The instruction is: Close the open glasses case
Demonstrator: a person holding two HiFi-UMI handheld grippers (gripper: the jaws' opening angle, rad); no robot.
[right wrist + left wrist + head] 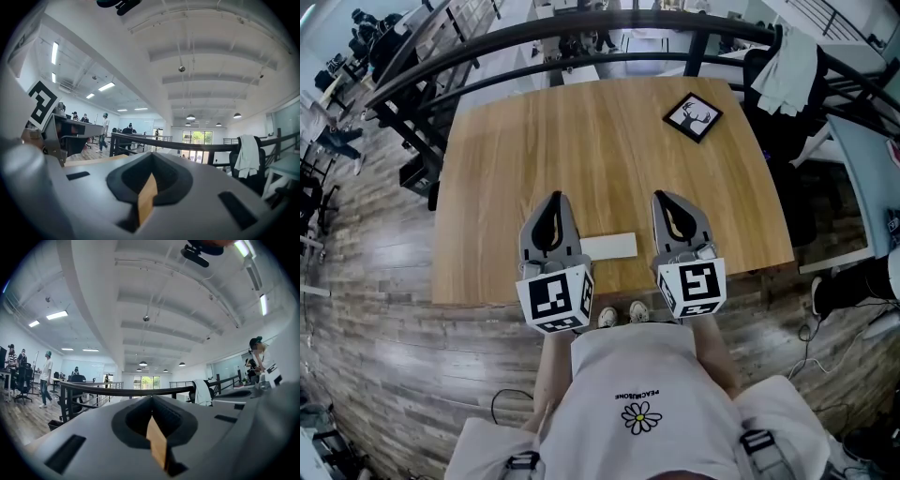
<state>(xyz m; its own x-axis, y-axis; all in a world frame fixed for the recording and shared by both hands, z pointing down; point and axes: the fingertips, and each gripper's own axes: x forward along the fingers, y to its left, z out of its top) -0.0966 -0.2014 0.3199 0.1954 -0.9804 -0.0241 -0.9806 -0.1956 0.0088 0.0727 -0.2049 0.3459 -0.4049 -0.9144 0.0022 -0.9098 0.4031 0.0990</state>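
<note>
Head view: flat white glasses case is seen closed on worktop; left claw and right claw are pressed together, empty.

An open-plan office: staffed desks, ceiling strip lights (black railing alongside).

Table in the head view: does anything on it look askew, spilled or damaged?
Only the framed deer picture stands out: it lies near the far right corner of the table, turned at an angle to the edges. The white case lies square to the near edge. Nothing looks spilled or broken.
</note>
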